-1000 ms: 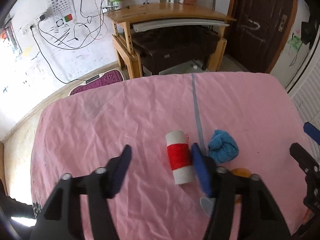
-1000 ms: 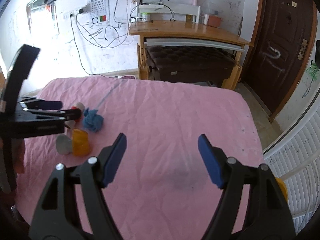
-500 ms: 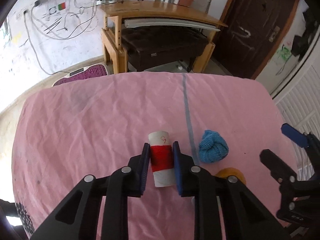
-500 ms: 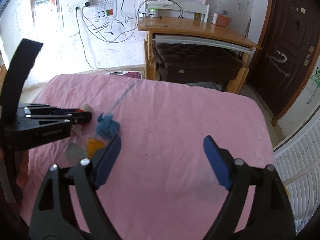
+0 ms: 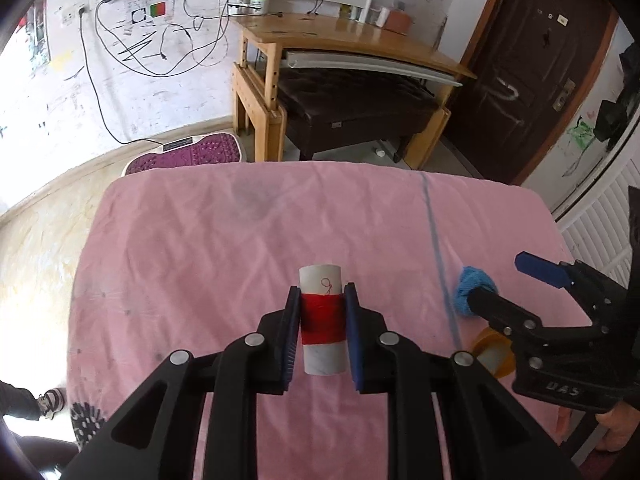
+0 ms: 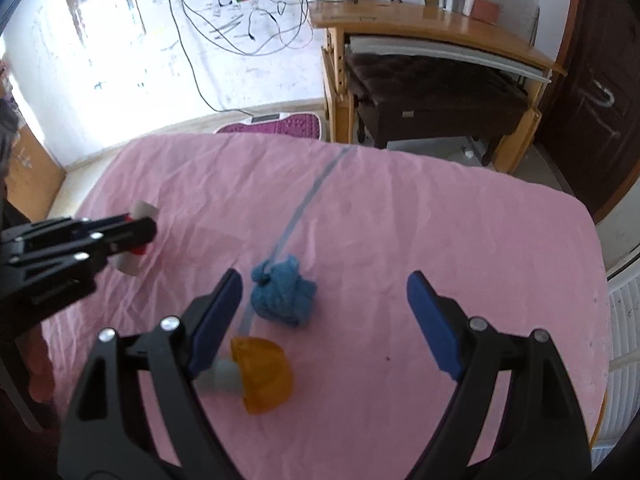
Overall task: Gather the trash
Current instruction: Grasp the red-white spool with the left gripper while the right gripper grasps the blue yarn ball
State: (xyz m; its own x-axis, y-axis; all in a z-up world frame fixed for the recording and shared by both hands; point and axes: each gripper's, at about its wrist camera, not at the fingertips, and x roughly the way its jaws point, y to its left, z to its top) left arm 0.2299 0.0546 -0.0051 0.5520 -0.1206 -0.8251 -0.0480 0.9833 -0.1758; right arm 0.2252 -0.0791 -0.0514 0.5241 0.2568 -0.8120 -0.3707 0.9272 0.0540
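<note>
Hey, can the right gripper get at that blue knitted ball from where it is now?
Probably yes. The right gripper is open and the blue knitted ball lies just ahead between its fingers, nothing covering it; the orange bottle sits nearer, beside it.

Our two grippers, one closed and one spread.
Our left gripper [image 5: 322,326] has its jaws clamped together on something; our right gripper [image 6: 324,316] hangs with jaws wide apart.

My left gripper [image 5: 322,334] has the thread spool [image 5: 322,320] between its pads, over the tablecloth [image 5: 200,260]. Yarn ball [image 6: 283,294] at 12 o'clock from my right gripper [image 6: 324,320], cup [image 6: 262,374] at 7 o'clock of the ball. Desk [image 6: 420,28] beyond the table's far edge.
</note>
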